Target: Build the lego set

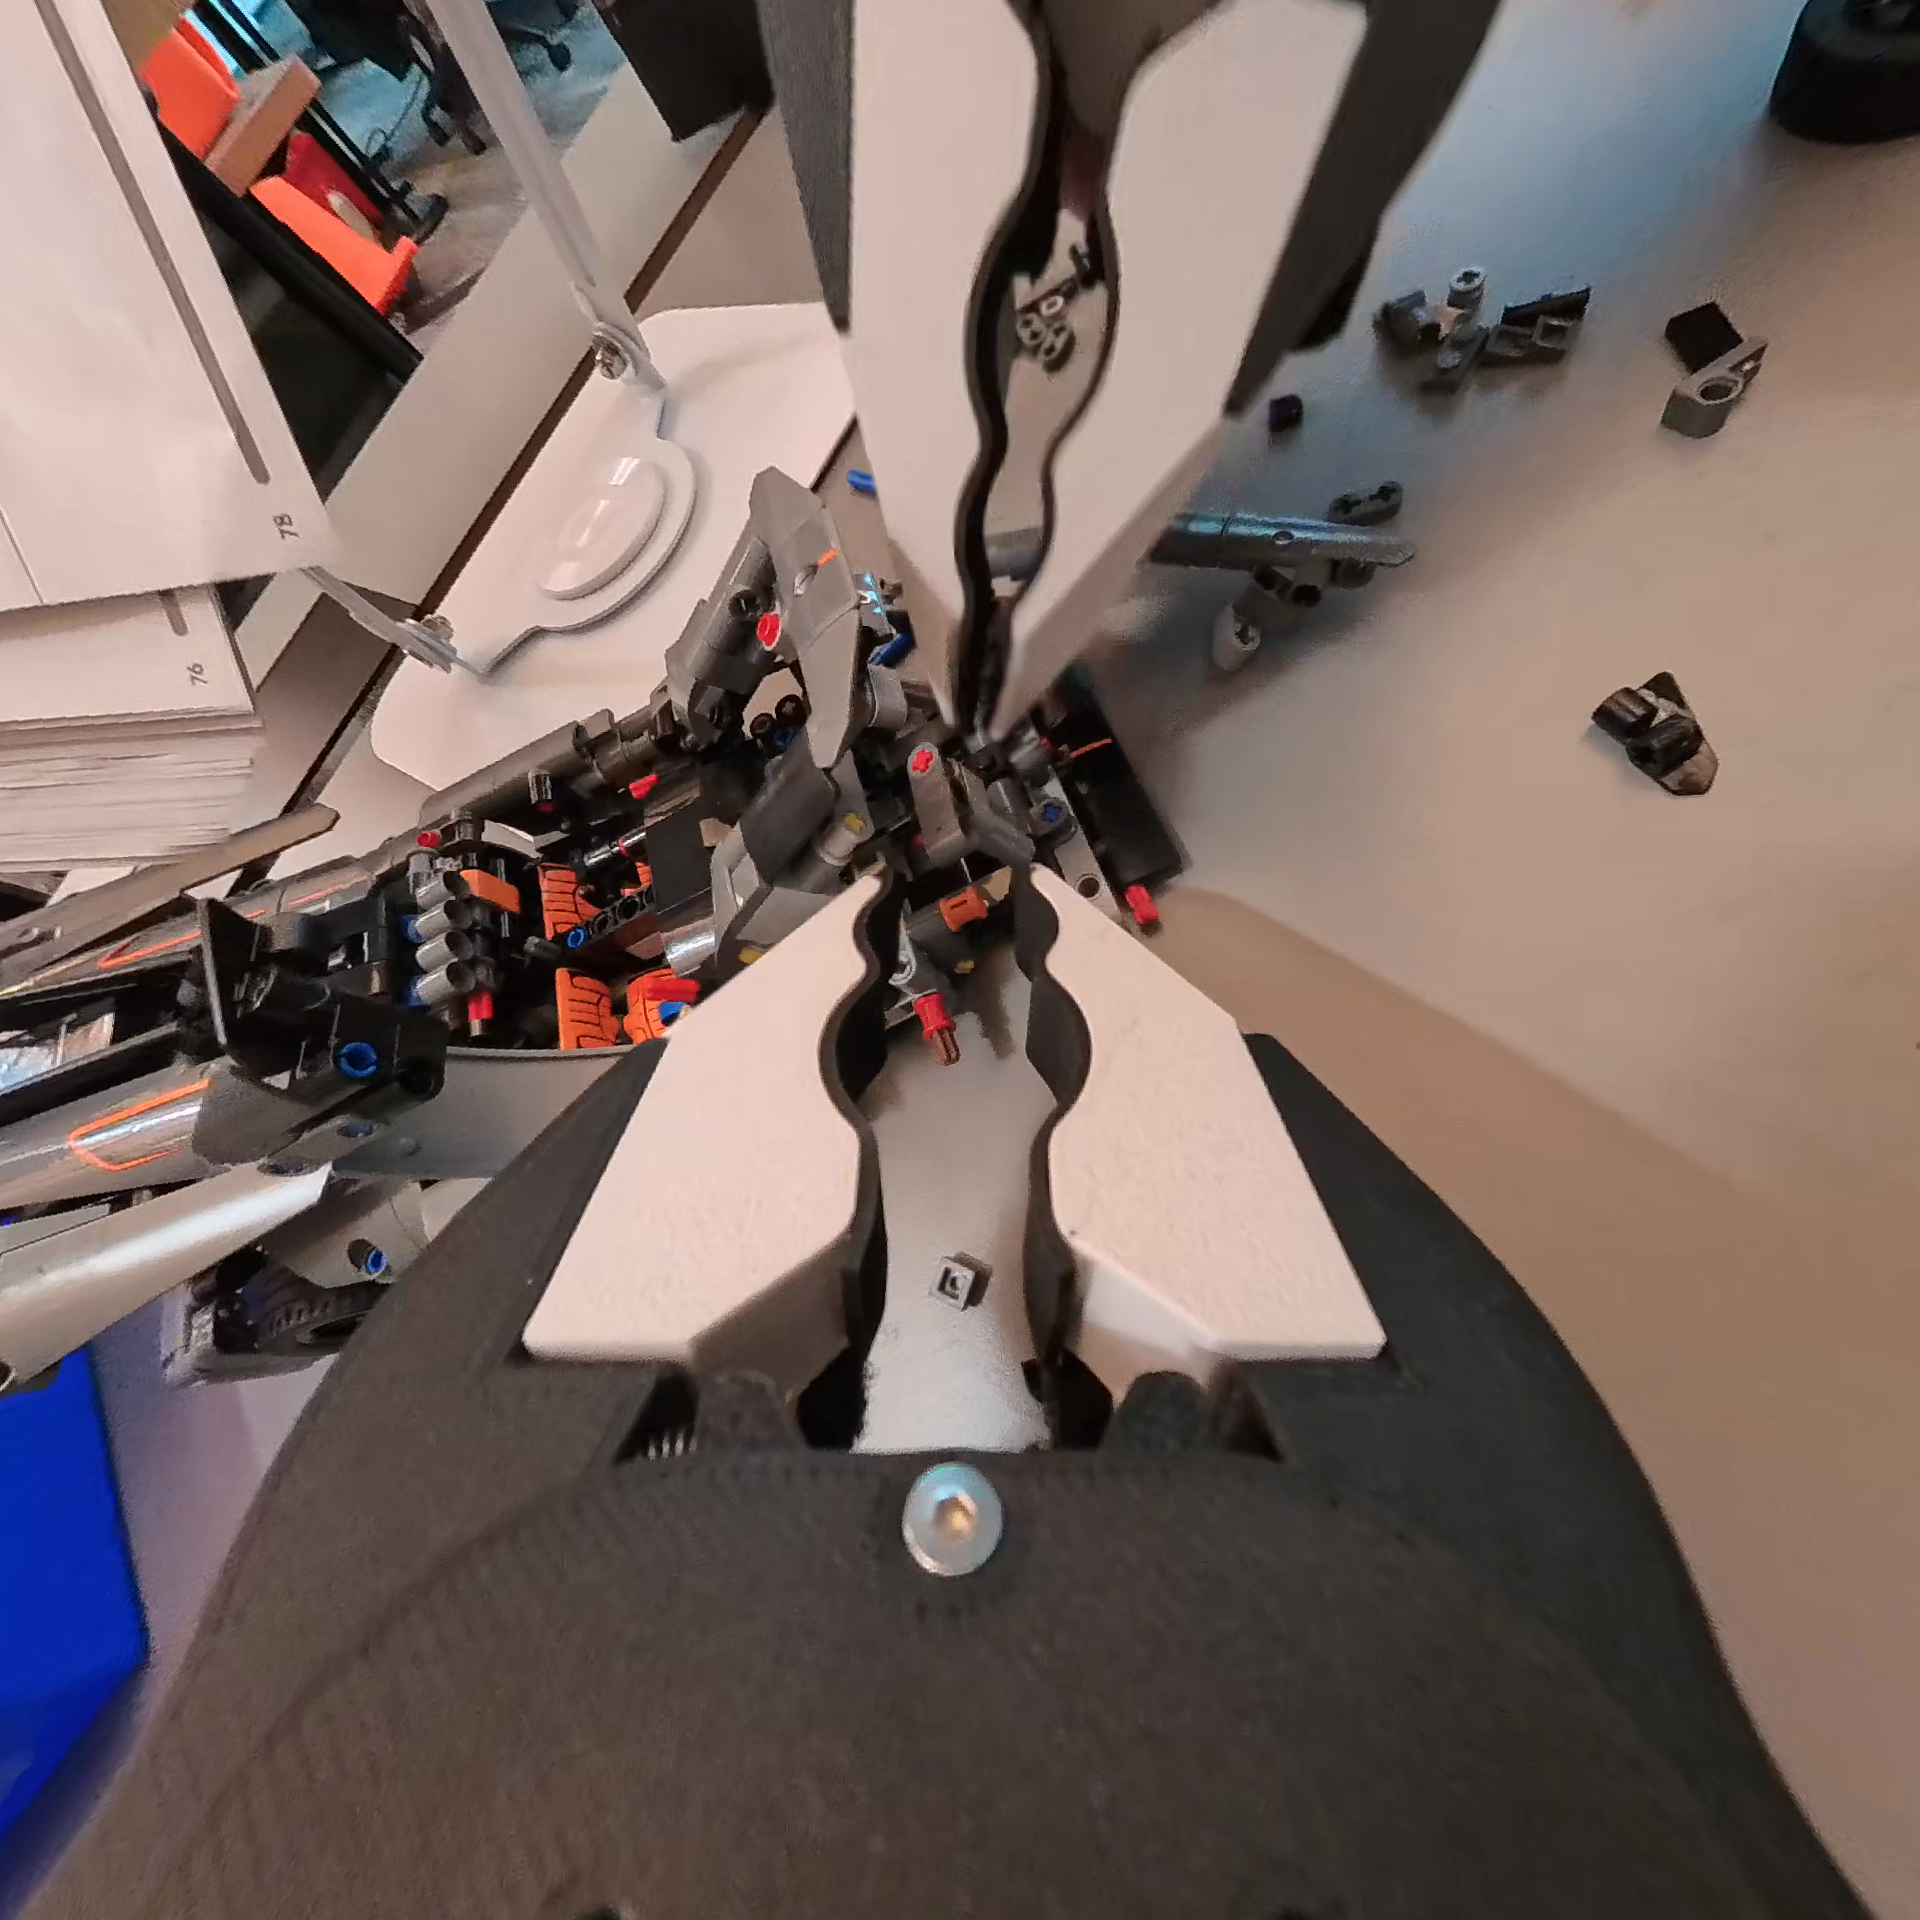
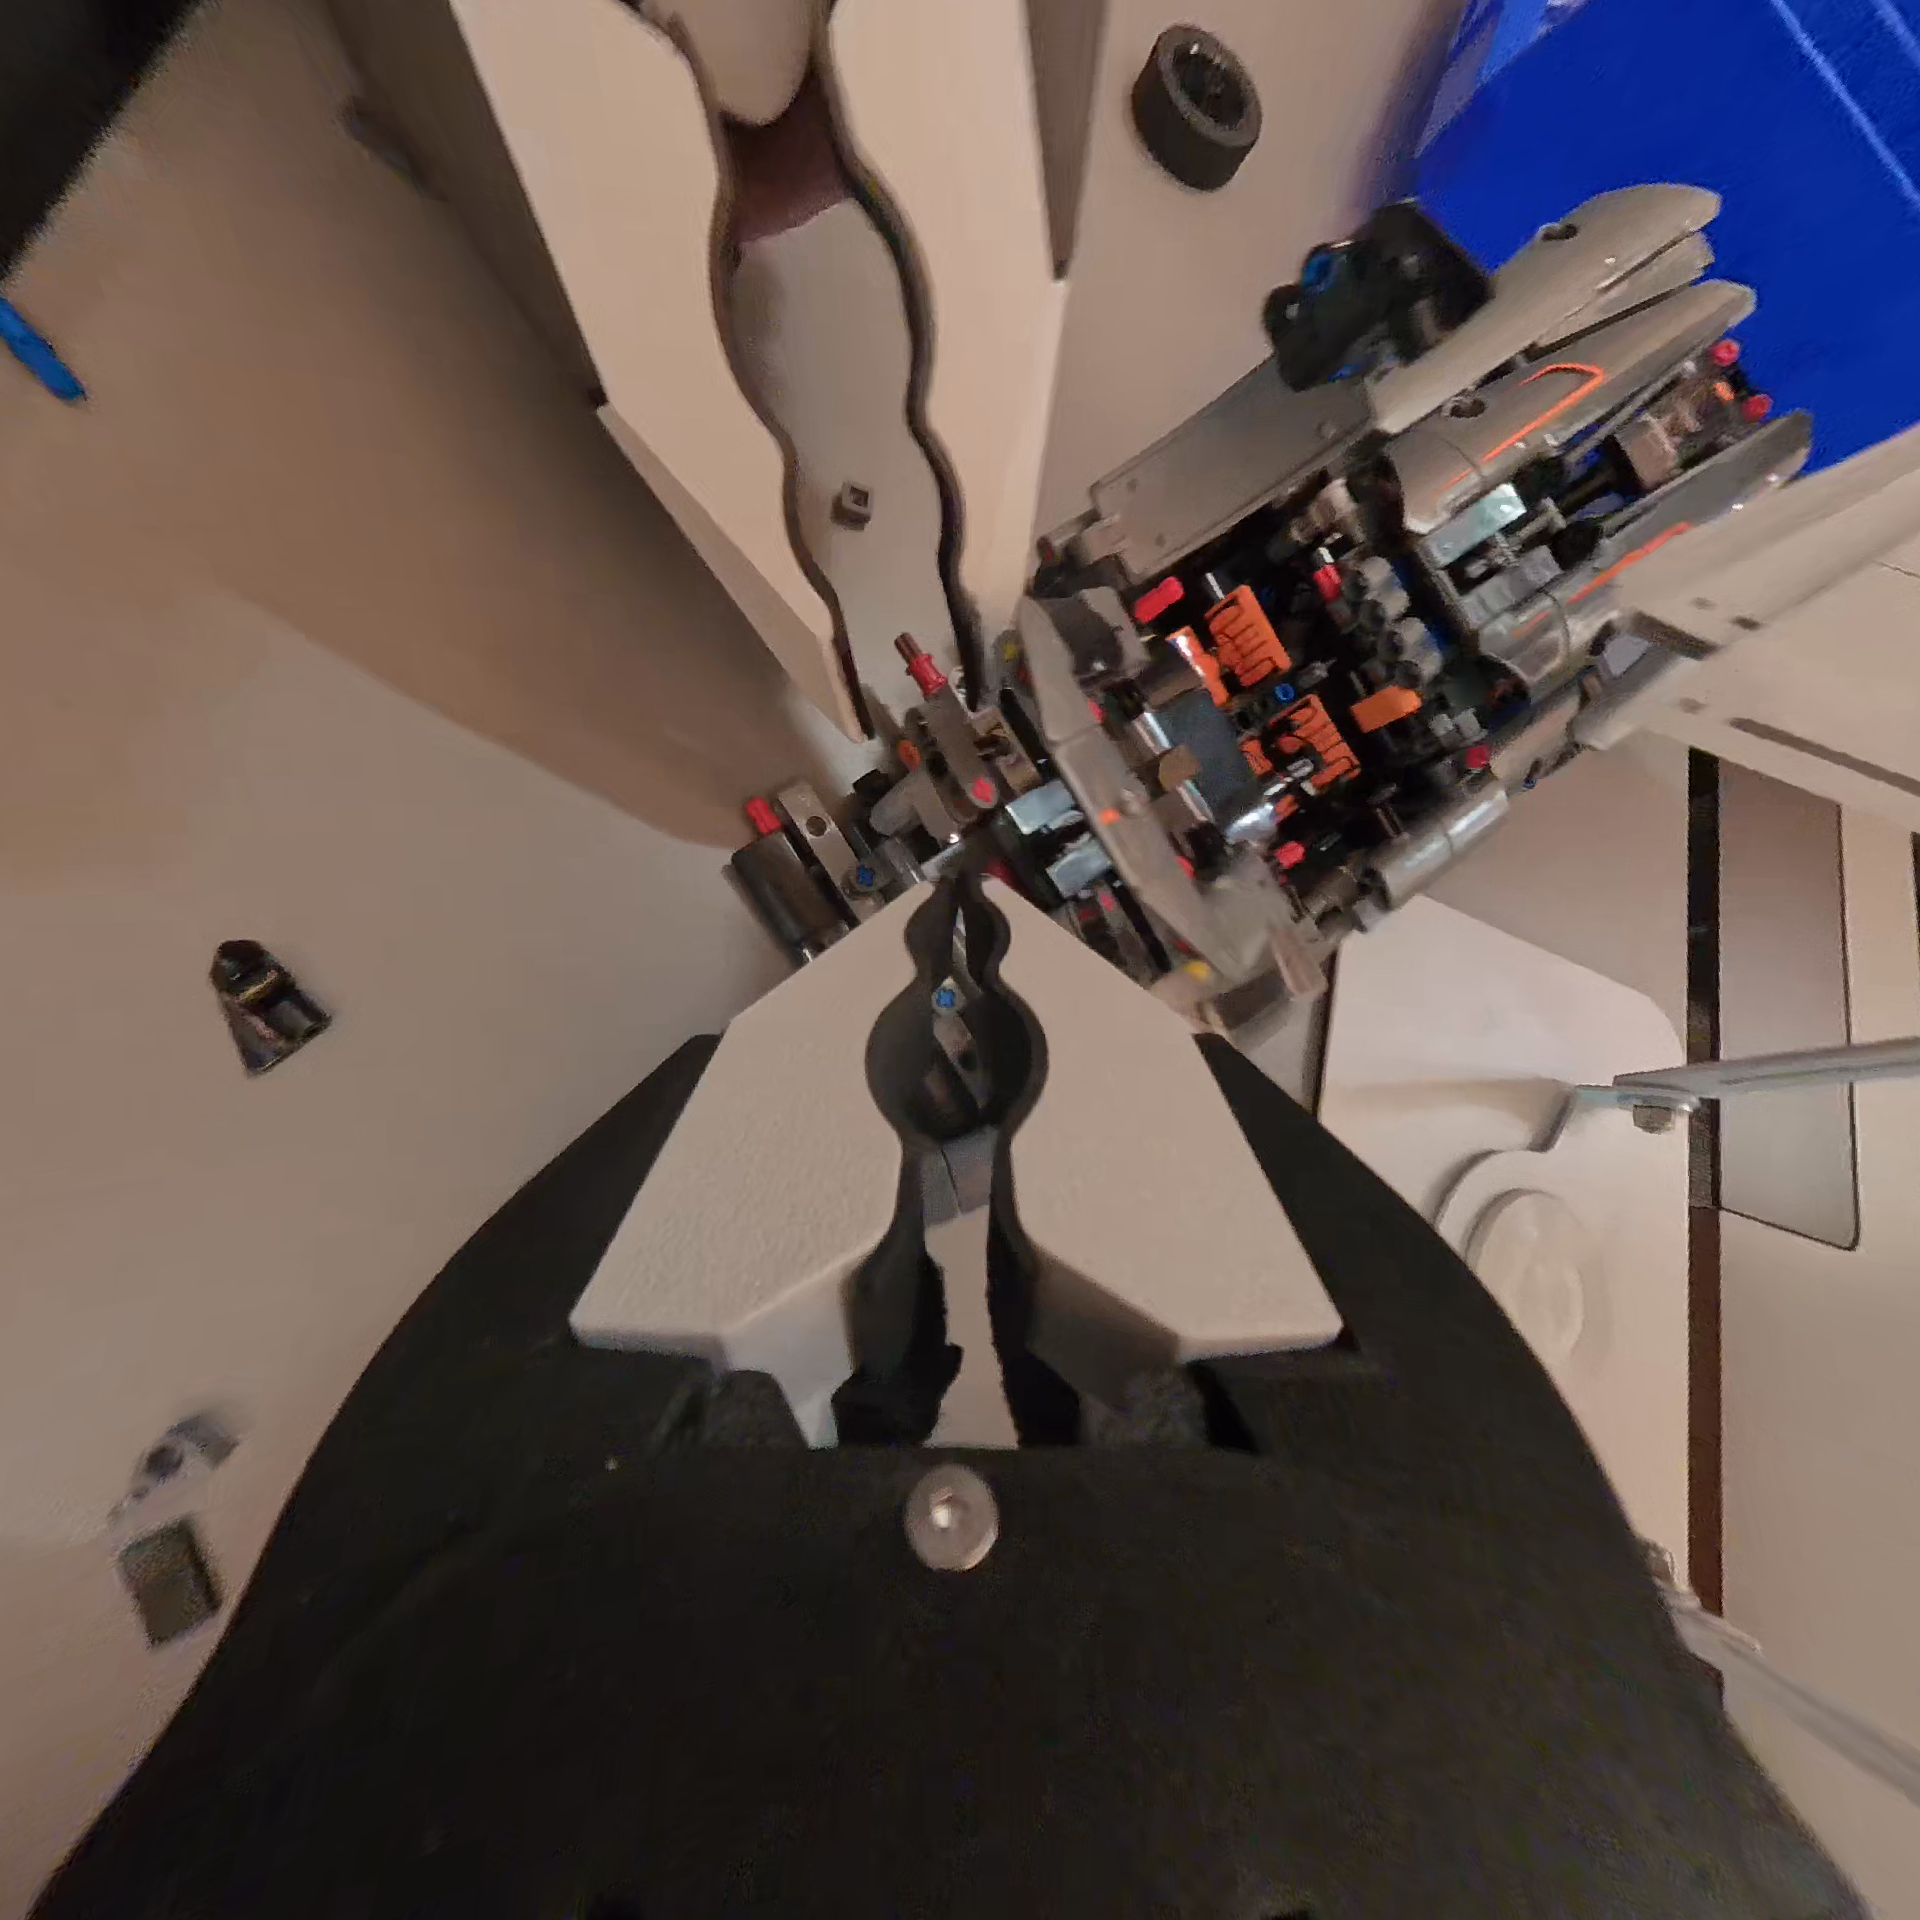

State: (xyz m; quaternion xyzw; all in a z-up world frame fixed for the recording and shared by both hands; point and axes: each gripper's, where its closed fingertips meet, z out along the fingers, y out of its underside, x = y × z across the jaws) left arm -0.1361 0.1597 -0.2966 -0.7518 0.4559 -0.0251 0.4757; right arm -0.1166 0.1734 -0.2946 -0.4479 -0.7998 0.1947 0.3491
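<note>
White tabletop [image 1: 1558, 831] carries the grey lego model [image 1: 582, 883], scattered loose pieces [image 1: 1486, 332], a manual stack [image 1: 114, 748] and a blue bin [image 2: 1662, 94]. Left gripper [image 1: 951, 894] fingers spread at the model's end; right gripper [image 2: 961, 894] pinches a part there.

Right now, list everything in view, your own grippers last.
silver-grey lego car model with orange and black parts: one, mid-table
loose lego pieces: several, dark grey and black, scattered on the table
rubber tyre: at least one, black, on the table
paper instruction booklets: a stack, white, beside the model
plastic bin: one, blue, by the model
flat stand base: one, white, behind the model
table: one, beige
left gripper: white fingers, open, at the model
right gripper: white fingers, shut on small grey lego beam
</note>
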